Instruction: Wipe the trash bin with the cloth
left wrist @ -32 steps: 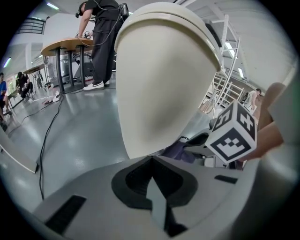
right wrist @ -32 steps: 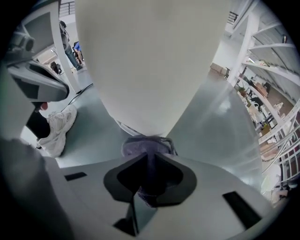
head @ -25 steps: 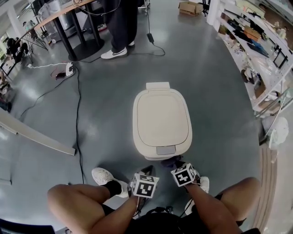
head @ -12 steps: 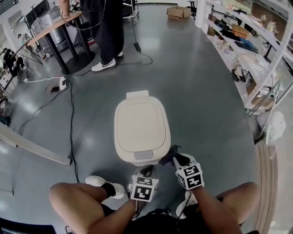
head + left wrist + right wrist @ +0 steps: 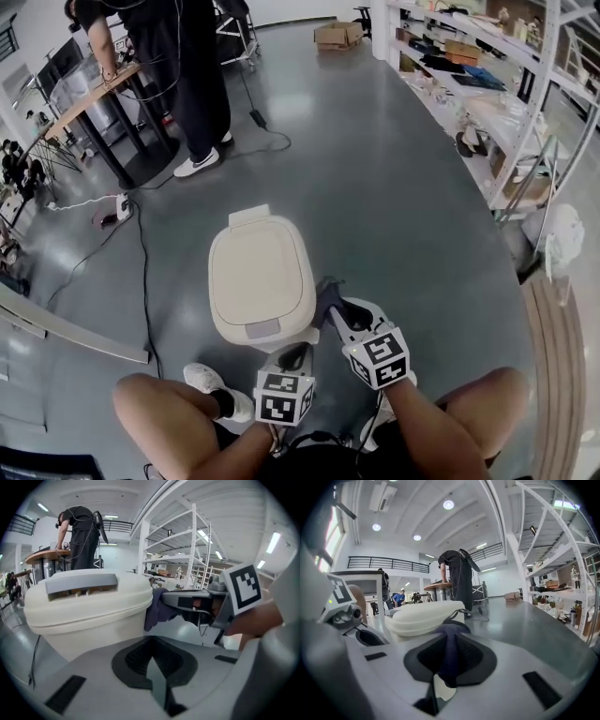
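A cream trash bin point(image 5: 260, 277) with its lid down stands on the grey floor just ahead of my knees. My right gripper point(image 5: 330, 309) is shut on a dark purple cloth point(image 5: 325, 293), which presses against the bin's right side near the front corner. In the right gripper view the cloth point(image 5: 451, 645) bunches between the jaws, with the bin point(image 5: 423, 617) just beyond. My left gripper point(image 5: 296, 357) hangs low in front of the bin, shut with nothing held. Its view shows the bin's front point(image 5: 89, 603), the cloth point(image 5: 156, 612) and the right gripper point(image 5: 197, 603).
A person in black point(image 5: 192, 75) stands by a table point(image 5: 94, 89) at the back left. Cables point(image 5: 141, 272) and a power strip point(image 5: 120, 207) lie on the floor to the left. Shelving point(image 5: 487, 84) lines the right side. My white shoe point(image 5: 214, 380) rests near the bin's base.
The right gripper has carried the cloth up from under the bin's front to its right side. My view has shifted, so the bin sits further left. The left gripper stays low.
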The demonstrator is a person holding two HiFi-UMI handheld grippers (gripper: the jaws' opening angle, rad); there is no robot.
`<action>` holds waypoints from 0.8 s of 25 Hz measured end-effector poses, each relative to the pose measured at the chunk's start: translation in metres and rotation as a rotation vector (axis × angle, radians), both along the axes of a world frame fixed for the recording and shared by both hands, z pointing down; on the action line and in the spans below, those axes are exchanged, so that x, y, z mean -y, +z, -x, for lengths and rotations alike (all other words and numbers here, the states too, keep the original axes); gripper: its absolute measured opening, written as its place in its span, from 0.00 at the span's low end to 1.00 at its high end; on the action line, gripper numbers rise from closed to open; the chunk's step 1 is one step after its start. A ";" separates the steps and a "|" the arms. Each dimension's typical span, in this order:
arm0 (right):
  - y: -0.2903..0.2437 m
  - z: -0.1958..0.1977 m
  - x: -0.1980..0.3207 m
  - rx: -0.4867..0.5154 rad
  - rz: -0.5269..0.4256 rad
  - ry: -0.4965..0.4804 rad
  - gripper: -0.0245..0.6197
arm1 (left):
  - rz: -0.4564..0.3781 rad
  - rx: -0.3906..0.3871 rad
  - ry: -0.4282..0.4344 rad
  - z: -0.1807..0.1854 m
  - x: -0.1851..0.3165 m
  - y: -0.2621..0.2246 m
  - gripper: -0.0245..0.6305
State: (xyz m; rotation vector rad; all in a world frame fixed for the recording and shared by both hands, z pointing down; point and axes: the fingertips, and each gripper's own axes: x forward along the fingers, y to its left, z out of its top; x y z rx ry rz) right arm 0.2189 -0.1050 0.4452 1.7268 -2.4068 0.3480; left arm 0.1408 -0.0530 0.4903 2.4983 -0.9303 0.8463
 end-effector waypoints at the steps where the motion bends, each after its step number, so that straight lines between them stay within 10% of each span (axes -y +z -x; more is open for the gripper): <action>1: -0.002 0.000 0.001 0.010 -0.008 -0.003 0.12 | 0.001 -0.020 -0.018 0.002 0.000 -0.003 0.04; 20: 0.040 0.005 0.016 0.016 0.060 0.022 0.12 | 0.017 0.022 -0.005 -0.003 0.005 0.023 0.04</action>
